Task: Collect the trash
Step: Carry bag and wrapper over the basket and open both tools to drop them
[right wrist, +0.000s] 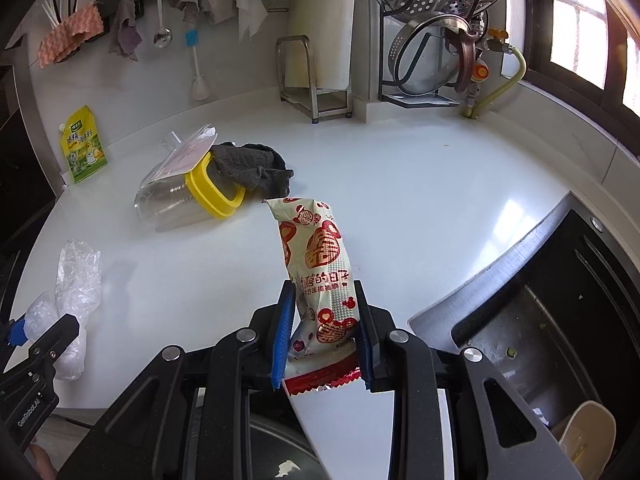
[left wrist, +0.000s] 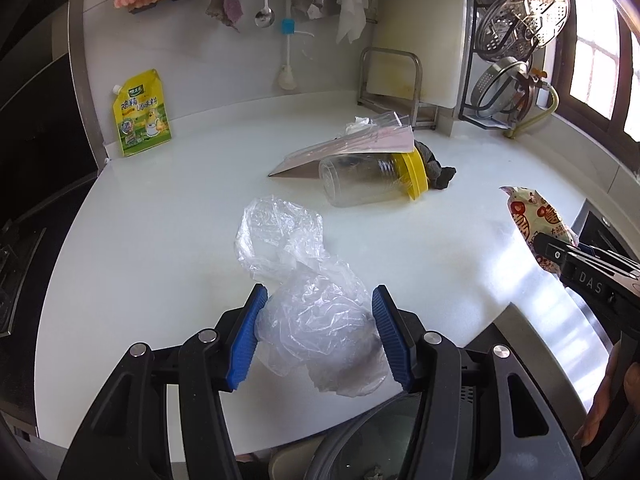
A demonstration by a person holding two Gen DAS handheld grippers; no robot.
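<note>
The left gripper [left wrist: 318,330] clamps a crumpled clear plastic bag [left wrist: 308,300] above the white worktop [left wrist: 160,240], the right gripper [right wrist: 324,330] pinches a red-and-cream snack wrapper [right wrist: 320,272]; both seemingly need binning next.

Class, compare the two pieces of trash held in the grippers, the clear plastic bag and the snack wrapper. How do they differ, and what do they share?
The plastic bag is see-through and unprinted; the snack wrapper is opaque with red patterns. The bag is a crumpled clump; the wrapper is a long flat packet. The bag sits in the left gripper, the wrapper in the right gripper. Both are held between blue pads.
</note>
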